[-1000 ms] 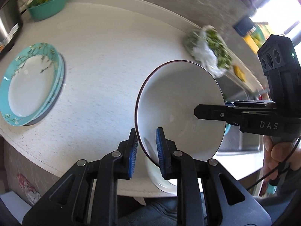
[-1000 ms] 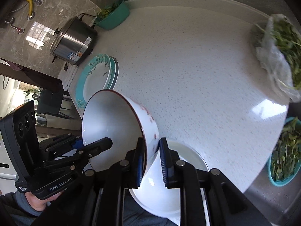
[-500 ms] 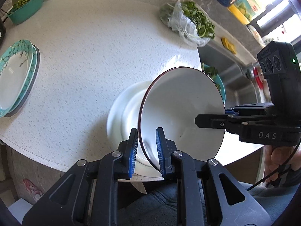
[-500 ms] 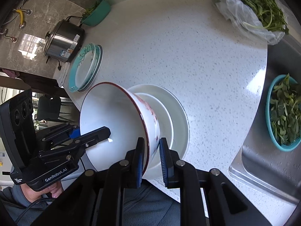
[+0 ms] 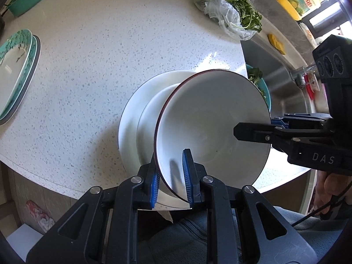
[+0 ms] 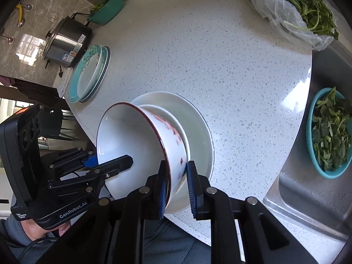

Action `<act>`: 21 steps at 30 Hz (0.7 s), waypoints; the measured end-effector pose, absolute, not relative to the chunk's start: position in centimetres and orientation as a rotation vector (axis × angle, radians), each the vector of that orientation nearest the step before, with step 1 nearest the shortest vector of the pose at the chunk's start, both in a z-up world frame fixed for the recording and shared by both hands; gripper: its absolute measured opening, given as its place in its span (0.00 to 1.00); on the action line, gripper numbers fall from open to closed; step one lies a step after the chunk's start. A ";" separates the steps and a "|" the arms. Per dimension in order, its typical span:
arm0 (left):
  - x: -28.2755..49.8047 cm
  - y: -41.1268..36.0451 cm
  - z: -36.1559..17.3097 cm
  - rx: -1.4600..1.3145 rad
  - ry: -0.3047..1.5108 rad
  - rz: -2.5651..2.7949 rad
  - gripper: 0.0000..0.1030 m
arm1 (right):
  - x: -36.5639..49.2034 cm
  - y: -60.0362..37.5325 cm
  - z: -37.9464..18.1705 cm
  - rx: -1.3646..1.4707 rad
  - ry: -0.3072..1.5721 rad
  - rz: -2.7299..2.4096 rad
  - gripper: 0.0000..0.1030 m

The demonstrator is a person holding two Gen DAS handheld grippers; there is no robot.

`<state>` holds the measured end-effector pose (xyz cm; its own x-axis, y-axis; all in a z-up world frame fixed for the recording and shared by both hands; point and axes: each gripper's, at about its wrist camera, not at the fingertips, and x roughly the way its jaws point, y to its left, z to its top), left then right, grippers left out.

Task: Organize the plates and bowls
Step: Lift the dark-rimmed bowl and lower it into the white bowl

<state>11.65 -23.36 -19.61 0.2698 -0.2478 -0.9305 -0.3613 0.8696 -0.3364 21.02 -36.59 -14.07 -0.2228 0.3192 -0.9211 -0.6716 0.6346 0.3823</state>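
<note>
A white ceramic bowl with a thin dark-red rim and red painted marks on its outer wall (image 6: 140, 145) is held tilted over a stack of white crockery: a smaller white bowl (image 5: 151, 114) sitting in a wide white plate (image 6: 198, 121) near the front edge of the pale speckled stone counter (image 5: 110, 55). The left gripper (image 5: 170, 173) has its blue-padded jaws clamped on the near left part of the bowl's rim, one pad inside and one outside. The right gripper (image 6: 176, 180) is clamped the same way on the opposite side of the rim; in the left wrist view its black finger reaches into the bowl from the right. The bowl's base lies against or just above the smaller white bowl; which, cannot be told.

Far to the left on the counter lie two stacked teal plates with a floral border (image 6: 89, 74), and beyond them stands a steel rice cooker (image 6: 66, 41) next to a teal basin of greens (image 6: 107, 7). At the far right a clear plastic bag of leafy greens (image 6: 292, 11) lies by the steel sink (image 6: 312, 187), which holds a teal basket of leaves (image 6: 330, 132).
</note>
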 end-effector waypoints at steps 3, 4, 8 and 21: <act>11.8 -23.2 -19.7 -0.554 1.313 0.087 0.17 | 20.8 -36.2 -13.9 -0.354 1.518 0.940 0.19; 11.8 -23.1 -19.8 -0.552 1.313 0.094 0.17 | 20.7 -36.0 -14.0 -0.372 1.513 0.937 0.19; 11.9 -22.6 -19.8 -0.560 1.312 0.099 0.17 | 20.6 -35.8 -13.8 -0.386 1.505 0.936 0.19; 11.9 -22.6 -19.6 -0.557 1.303 0.107 0.18 | 21.2 -35.9 -14.3 -0.385 1.515 0.940 0.14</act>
<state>11.92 -22.65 -19.64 0.2801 -0.2316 -0.9316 -0.3804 0.8642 -0.3292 21.15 -35.87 -14.32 -0.1948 0.2796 -0.9402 -0.7183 0.6121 0.3308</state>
